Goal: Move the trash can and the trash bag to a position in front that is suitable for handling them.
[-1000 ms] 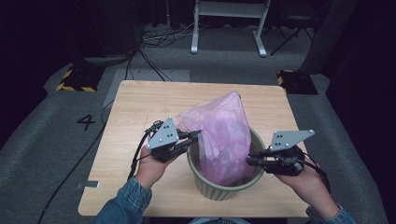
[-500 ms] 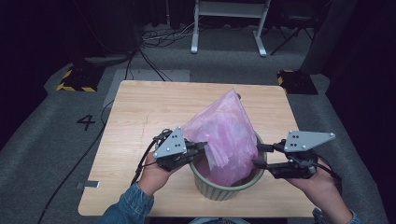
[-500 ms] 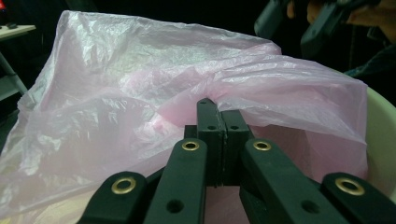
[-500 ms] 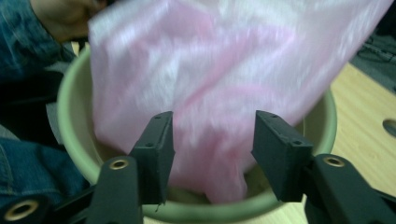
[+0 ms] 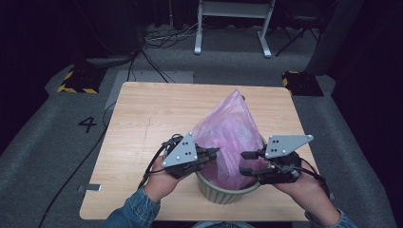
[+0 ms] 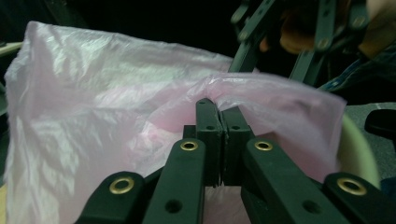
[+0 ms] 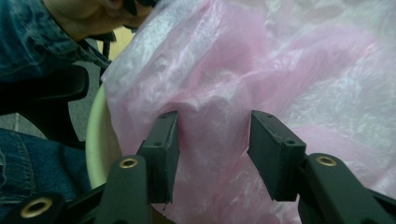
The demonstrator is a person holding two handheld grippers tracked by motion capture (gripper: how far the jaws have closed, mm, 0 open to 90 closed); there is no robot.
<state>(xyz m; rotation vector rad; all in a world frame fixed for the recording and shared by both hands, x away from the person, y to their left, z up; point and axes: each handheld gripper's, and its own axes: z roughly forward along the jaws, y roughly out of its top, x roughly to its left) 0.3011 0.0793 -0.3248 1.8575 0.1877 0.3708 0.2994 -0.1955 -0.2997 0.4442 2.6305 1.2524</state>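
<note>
A pink plastic bag [image 5: 230, 133] stands in a pale green pot [image 5: 223, 192] near the table's front edge, its top rising to a point. My left gripper [image 5: 216, 153] is at the bag's left side, shut on a fold of the film [image 6: 219, 105]. My right gripper [image 5: 244, 162] faces the bag's right side over the pot rim [image 7: 95, 140]. Its jaws stand apart and have just been closing. Loose pink film [image 7: 212, 126] bulges between them, but the pads do not press it.
The wooden table [image 5: 152, 118] has bare room behind and left of the pot. Cables trail off its left side onto the grey floor. A metal stand [image 5: 233, 28] is beyond the far edge. A black and yellow block [image 5: 76, 80] lies left.
The right gripper's jaws are wider apart than a second ago; it swung out to the right, then came back to the bag. The left gripper shifted slightly nearer, still pinching the film.
</note>
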